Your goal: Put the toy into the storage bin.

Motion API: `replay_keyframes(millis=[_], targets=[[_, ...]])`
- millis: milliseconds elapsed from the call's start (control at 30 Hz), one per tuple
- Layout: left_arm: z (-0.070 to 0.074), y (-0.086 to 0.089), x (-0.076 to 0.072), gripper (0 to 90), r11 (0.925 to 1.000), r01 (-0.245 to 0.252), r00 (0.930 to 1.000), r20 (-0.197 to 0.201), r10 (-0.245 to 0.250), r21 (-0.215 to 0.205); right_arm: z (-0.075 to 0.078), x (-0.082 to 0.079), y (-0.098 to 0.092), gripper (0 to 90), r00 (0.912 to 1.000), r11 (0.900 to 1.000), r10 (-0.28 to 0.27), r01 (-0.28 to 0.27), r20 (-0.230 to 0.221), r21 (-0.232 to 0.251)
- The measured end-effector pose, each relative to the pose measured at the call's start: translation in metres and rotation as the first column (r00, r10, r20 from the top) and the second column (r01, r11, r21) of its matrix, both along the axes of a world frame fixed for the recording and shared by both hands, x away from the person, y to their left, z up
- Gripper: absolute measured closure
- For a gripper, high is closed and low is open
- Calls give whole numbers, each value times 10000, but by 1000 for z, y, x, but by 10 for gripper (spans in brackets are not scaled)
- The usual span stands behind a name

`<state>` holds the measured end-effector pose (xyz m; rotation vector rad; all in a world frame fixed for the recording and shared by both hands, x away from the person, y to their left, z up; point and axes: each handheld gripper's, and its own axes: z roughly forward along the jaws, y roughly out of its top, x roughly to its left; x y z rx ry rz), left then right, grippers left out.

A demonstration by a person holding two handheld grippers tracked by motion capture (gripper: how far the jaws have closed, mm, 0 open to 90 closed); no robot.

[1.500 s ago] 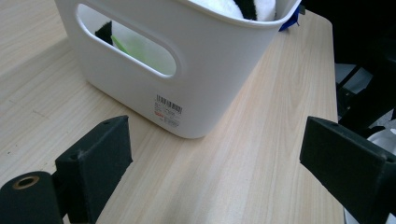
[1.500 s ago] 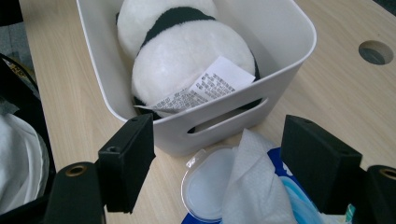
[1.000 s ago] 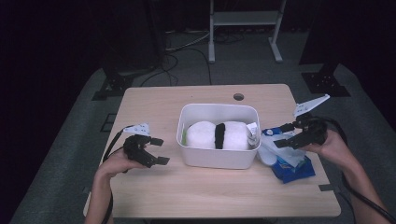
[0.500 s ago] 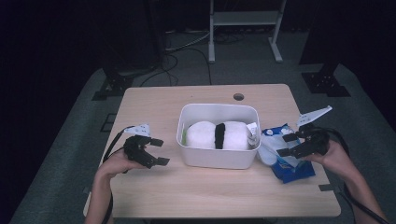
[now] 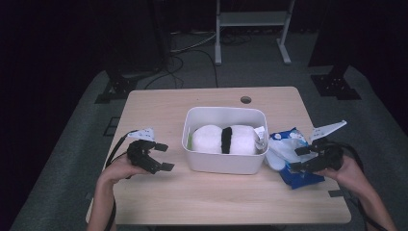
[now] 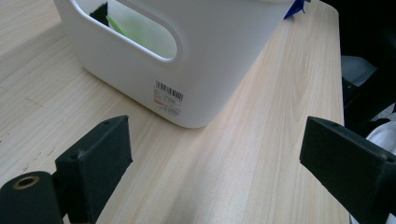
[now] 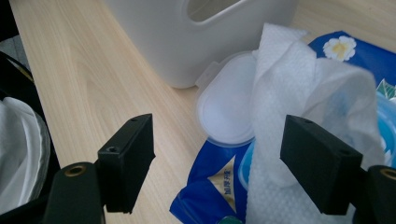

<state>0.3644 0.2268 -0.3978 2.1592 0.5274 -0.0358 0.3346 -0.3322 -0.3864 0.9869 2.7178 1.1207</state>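
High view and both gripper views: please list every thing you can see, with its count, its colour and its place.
table: one, light wood, centre of the room
bin: one, white, middle of the table
plush: one, white with a black band, inside the bin
wipes pack: one, blue, on the table at the bin's right, lid flipped open
wipe: one, white, sticking up out of the pack
frame: one, white, on the floor behind the table
left tool: one, black, open, left of the bin
right tool: one, black, open, over the pack
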Motion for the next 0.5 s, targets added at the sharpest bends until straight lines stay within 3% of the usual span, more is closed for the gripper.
replay_keyframes(millis=[500], targets=[[0,0,0,78,10000,-16,10000,-12,16,91,-13,-17,-11,246,9994,9991,-322,324,-82,272]])
